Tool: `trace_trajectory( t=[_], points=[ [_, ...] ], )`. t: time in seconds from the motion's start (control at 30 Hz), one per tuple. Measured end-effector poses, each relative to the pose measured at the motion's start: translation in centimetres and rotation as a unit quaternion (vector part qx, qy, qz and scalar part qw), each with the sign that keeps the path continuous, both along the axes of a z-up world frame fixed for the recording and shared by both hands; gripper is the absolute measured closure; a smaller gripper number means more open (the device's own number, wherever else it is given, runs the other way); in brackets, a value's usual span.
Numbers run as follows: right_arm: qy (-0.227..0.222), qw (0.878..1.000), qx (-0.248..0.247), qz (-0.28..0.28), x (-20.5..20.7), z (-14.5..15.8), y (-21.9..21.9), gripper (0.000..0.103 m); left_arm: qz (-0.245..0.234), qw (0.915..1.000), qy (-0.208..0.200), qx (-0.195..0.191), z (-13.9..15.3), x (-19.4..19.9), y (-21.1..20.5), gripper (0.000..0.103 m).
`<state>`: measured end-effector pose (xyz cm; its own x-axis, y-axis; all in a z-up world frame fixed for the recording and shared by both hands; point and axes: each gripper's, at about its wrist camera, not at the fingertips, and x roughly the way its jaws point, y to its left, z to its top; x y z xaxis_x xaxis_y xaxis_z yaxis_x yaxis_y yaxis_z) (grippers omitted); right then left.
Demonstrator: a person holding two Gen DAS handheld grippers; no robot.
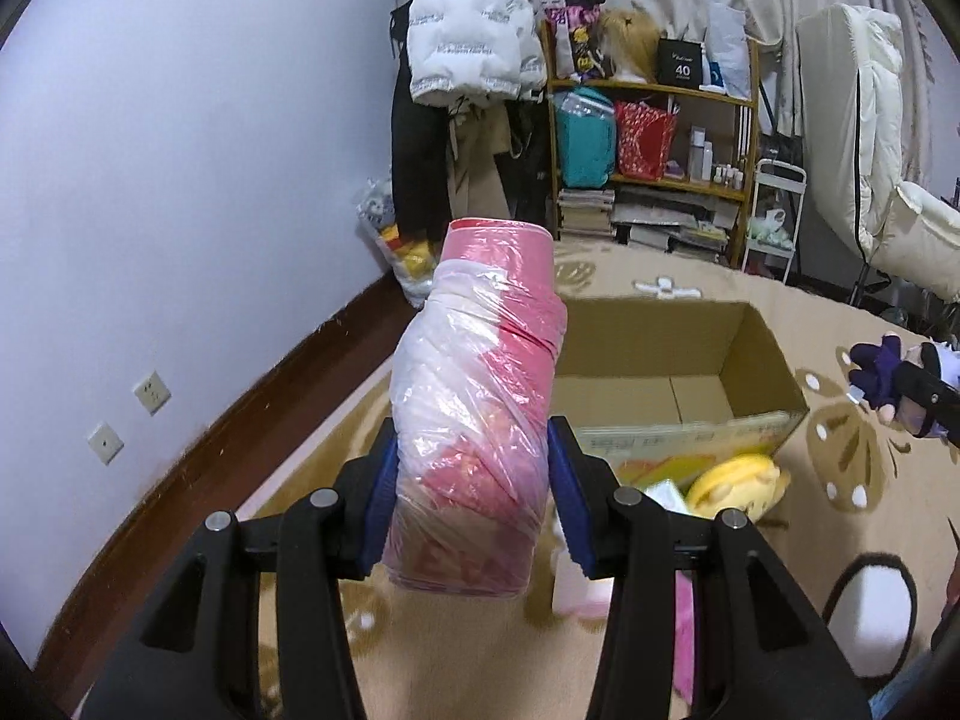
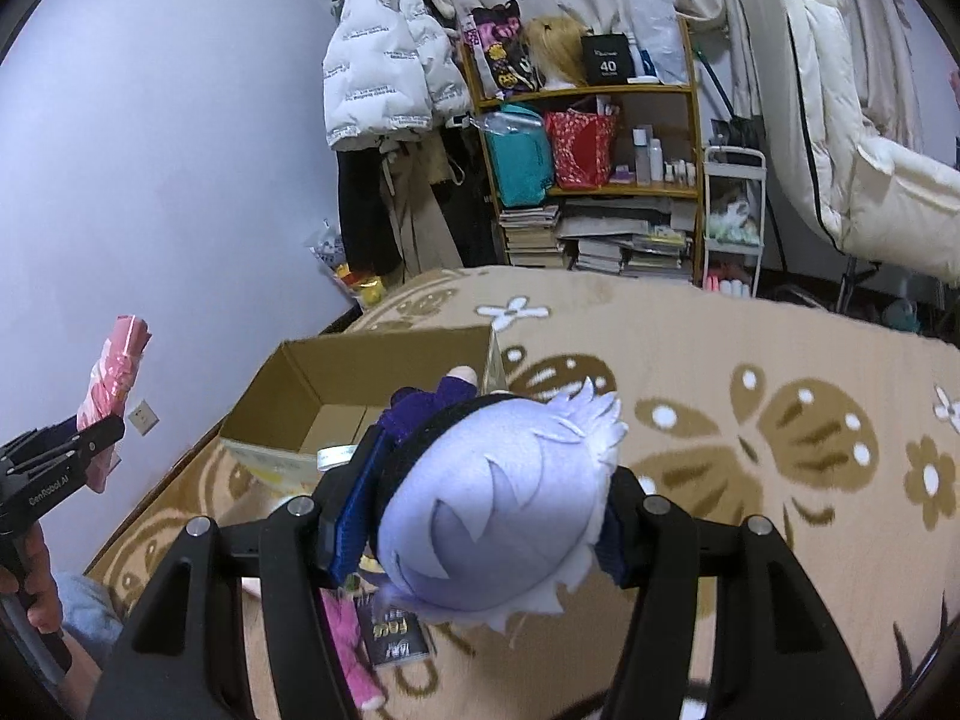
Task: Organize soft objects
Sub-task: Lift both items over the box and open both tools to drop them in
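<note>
Carry stage: my left gripper [image 1: 471, 486] pinched a plastic-wrapped pink bundle [image 1: 480, 396], my right gripper [image 2: 480, 516] clamped a lavender-haired plush doll [image 2: 498, 510]; lowering both into the cardboard box [image 1: 762, 354] seemingly came next.

Left gripper [image 1: 471, 492]: raised in the air, black fingers with blue pads [image 1: 379, 510] pressed on both sides of a pink plastic-wrapped bundle [image 1: 480, 396], bundle pointing up and forward. Seen from the right wrist view at the far left [image 2: 90, 438], held by a bare hand [image 2: 36, 570] on the handle below.

Right gripper [image 2: 480, 516]: also raised, fingers closed on a lavender-haired plush doll [image 2: 498, 516], blue pad [image 2: 351, 516] flat against the doll's head. Seen from the left wrist view at the right edge [image 1: 912, 396], well apart from the left gripper.
</note>
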<state>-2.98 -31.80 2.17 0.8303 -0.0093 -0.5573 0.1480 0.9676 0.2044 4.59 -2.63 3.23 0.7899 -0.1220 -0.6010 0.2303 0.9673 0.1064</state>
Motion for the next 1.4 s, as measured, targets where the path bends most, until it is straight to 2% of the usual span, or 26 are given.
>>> trace_trajectory(
  t=[0.2,0.37,0.5,0.73,0.83,0.9,0.93,0.97,1.03,1.07,1.13,1.17,1.23,1.4],
  points=[
    [0.004,1.000,-0.011,0.013,3.5,-0.4,-0.5,0.039,-0.012,0.9998,-0.011,0.009,0.4,3.2,-2.4,0.058],
    [0.007,1.000,-0.015,0.026,7.2,-1.1,-0.4,0.039,-0.030,0.9993,-0.010,0.019,-0.7,5.9,-4.9,0.057],
    [0.007,0.999,-0.015,0.043,9.6,-1.8,0.3,0.039,-0.048,0.9985,0.007,0.027,-2.4,8.0,-7.1,0.057],
    [0.037,0.996,-0.009,0.079,11.9,-4.7,1.3,0.037,-0.072,0.9949,0.049,0.050,-5.2,10.5,-10.2,0.057],
    [0.046,0.995,0.001,0.090,12.3,-5.7,1.4,0.037,-0.066,0.9947,0.065,0.044,-6.1,11.1,-10.5,0.054],
    [0.048,0.995,0.003,0.093,12.4,-5.9,1.5,0.037,-0.054,0.9949,0.070,0.049,-6.6,11.4,-10.5,0.045],
    [0.049,0.994,0.005,0.093,12.5,-5.9,1.4,0.037,-0.049,0.9952,0.067,0.052,-6.6,11.3,-10.4,0.044],
    [0.048,0.994,0.011,0.093,12.4,-5.8,1.2,0.035,-0.046,0.9954,0.063,0.056,-6.6,11.2,-10.4,0.043],
    [0.042,0.995,0.020,0.090,12.1,-5.5,1.0,0.022,-0.043,0.9953,0.062,0.060,-6.5,10.8,-10.2,0.043],
    [0.037,0.995,0.022,0.085,11.8,-5.1,0.9,0.012,-0.036,0.9957,0.063,0.058,-6.3,10.6,-9.9,0.043],
    [0.025,0.997,0.020,0.072,11.1,-4.4,0.6,0.006,-0.033,0.9962,0.062,0.053,-5.8,10.2,-9.4,0.041],
    [0.022,0.998,0.015,0.063,10.8,-4.1,0.6,0.001,-0.030,0.9963,0.060,0.054,-5.5,9.9,-9.2,0.037],
    [0.019,0.999,0.006,0.046,10.2,-3.3,0.4,0.000,-0.021,0.9967,0.053,0.057,-4.7,9.2,-8.5,0.032],
    [0.005,0.999,0.013,0.040,8.4,-1.6,-0.1,0.000,-0.005,0.9980,0.037,0.050,-2.7,6.9,-6.7,0.030]
  ],
)
